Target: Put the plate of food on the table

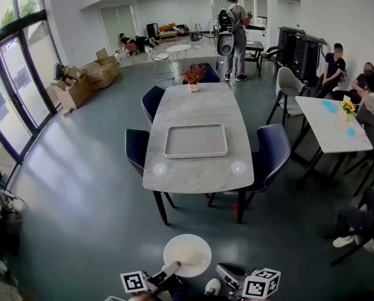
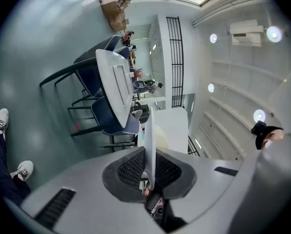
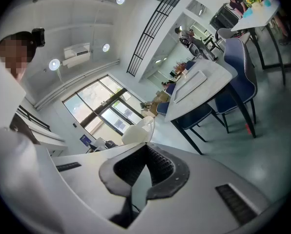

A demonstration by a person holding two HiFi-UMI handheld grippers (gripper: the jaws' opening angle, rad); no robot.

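Left gripper (image 2: 149,156): rolled onto its side, pointed level toward the table (image 1: 199,168), jaws clamped on the rim of the plate (image 1: 187,254), one pad above and one below. Plate level, carried in the air low in front of the person, over the floor (image 1: 80,187) and well short of the table's near edge; pale food (image 2: 161,136) heaped on its upper face. Right gripper (image 3: 146,145): just beside the plate's right rim, tipped slightly downward and rolled partway over, jaws drawn together at the tips, nothing between the pads; contact with the rim not discernible. On the table: grey tray (image 1: 196,141) at the middle, potted plant (image 1: 193,75) at the far end. Dark blue chairs (image 1: 272,152) along both long sides.
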